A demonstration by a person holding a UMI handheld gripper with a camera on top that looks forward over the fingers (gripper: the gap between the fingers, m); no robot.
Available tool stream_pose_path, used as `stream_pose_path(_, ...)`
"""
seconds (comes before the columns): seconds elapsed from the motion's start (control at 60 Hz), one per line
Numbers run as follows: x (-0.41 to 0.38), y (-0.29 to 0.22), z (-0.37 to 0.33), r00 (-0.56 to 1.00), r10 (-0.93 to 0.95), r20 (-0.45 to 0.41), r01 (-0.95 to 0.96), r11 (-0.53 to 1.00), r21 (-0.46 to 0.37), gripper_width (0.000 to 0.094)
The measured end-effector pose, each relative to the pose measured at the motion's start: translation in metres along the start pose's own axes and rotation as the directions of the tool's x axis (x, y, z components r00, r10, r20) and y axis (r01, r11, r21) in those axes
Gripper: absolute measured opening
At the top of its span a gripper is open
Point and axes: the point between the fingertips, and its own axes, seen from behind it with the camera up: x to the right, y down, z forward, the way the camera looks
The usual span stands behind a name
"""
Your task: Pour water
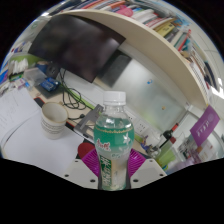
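Between the fingers (pixel 114 168) a capped bottle (pixel 114 135) is clamped upright; water cannot be poured unless the cap (pixel 114 98) is removed.

We record a clear bottle (pixel 113 140) between the tongs (pixel 113 165), with a white cap and a green label bearing a red mark. The pads (pixel 91 162) on the tongs are magenta. Left of the tongs stands a cream cup (pixel 54 117) on the white counter (pixel 25 120). Beyond them, a black monitor (pixel 75 45).
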Motion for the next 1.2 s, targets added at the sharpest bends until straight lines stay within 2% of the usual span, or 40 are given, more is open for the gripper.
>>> stream_pose_path(0.133, 0.0, -0.03, 0.028, 0.933, -0.36, -0.019, 0.359, 0.933, -0.027, 0.0316)
stream_pose_path(0.233, -0.007, -0.049, 0.046, 0.801, -0.598, -0.026, 0.598, 0.801, -0.029, 0.0318)
stream_pose_path(0.35, -0.017, -0.064, 0.062, 0.61, -0.792, -0.032, 0.791, 0.611, -0.029, 0.0317)
stream_pose_path(0.617, -0.016, -0.081, 0.088, 0.17, -0.984, -0.045, 0.981, 0.173, -0.085, 0.032)
stream_pose_path(0.817, -0.025, -0.094, 0.091, 0.039, -0.997, -0.067, 0.995, 0.045, -0.091, 0.0319)
stream_pose_path(0.883, -0.028, -0.095, 0.087, 0.041, -0.997, -0.067, 0.995, 0.047, -0.088, 0.032)
stream_pose_path(0.967, -0.029, -0.096, 0.084, 0.127, -0.99, -0.065, 0.989, 0.132, -0.064, 0.032)
stream_pose_path(1.067, -0.023, -0.099, 0.071, 0.379, -0.924, -0.045, 0.923, 0.381, -0.049, 0.0333)
stream_pose_path(1.2, -0.016, -0.097, 0.056, 0.766, -0.642, 0.009, 0.642, 0.766, -0.001, 0.0332)
